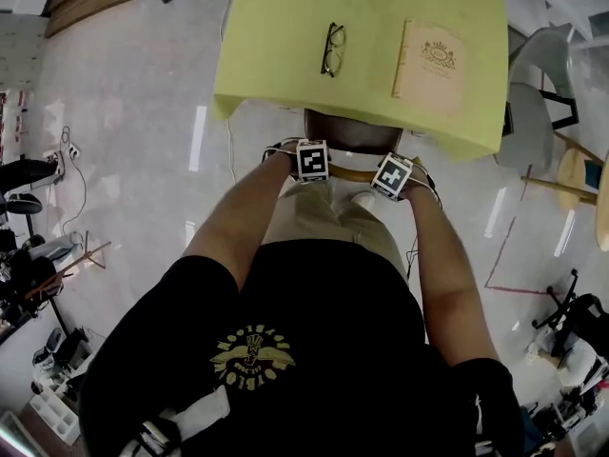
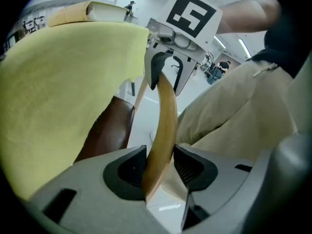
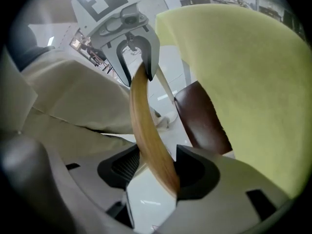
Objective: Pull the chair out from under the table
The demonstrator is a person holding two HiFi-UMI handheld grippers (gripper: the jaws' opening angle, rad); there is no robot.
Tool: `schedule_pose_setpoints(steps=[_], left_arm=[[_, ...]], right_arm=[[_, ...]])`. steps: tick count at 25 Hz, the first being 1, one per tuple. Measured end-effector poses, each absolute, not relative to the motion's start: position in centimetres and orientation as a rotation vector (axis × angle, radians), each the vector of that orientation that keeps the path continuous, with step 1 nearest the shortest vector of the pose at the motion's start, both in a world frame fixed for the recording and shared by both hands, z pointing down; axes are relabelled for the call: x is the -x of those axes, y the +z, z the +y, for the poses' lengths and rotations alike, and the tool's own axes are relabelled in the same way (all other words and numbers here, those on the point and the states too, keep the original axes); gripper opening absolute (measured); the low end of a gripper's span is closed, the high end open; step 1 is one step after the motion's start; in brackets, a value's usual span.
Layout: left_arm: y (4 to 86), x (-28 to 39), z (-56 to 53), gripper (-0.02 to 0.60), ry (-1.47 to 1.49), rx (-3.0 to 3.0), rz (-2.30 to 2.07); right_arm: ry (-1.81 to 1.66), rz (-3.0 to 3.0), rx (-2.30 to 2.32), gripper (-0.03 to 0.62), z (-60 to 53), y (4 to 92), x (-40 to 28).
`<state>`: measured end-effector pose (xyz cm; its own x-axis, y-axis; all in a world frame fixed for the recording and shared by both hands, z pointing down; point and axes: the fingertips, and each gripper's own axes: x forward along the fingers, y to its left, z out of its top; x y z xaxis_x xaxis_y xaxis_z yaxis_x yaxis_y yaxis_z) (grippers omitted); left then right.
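1. Seen from above, a person in a black T-shirt point(image 1: 314, 322) and beige trousers point(image 1: 324, 219) stands at a surface point(image 1: 285, 55) draped in a yellow-green cloth point(image 1: 457, 127), with a tool in each hand.
2. The chair point(image 1: 350, 133) sits mostly tucked under the near edge of the surface. Only the back part of its dark brown seat point(image 2: 106, 130) and its curved wooden backrest point(image 1: 353, 172) stick out, just in front of the person's legs.
3. The left tool point(image 1: 313, 163) is on the left end of the backrest and the right tool point(image 1: 393, 178) is on the right end. Both point steeply down.
4. In the left gripper view, the wooden rail rises from between the jaws and both pads press against its sides, so this tool is pinching the backrest.
5. In the right gripper view, the rail likewise runs between the two pads with each one against it, so this tool is pinching the backrest too.
6. On the cloth lie black-rimmed glasses point(image 1: 332, 49) and, well apart to their right, a tan booklet point(image 1: 430, 65) with a crest printed on its cover.
7. The floor point(image 1: 143, 112) around the surface is pale and glossy.
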<state>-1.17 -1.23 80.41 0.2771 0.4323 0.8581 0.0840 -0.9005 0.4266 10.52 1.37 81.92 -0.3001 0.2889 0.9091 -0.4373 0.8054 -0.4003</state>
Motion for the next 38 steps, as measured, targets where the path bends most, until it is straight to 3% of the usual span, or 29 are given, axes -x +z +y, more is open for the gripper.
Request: schedule_pose_setpoints(steps=[16,38], left_arm=[[80.1,1.4,8.2,0.168,1.695,-2.168,0.354],[80.0,4.5,15.9,0.166,1.692,-2.219,0.524]], right_arm=[[0.696,-1.801,0.010,0.221,10.0,81.5,-9.5],[0.709,-1.784,-0.226,0.204,18.4,80.6,-6.7]])
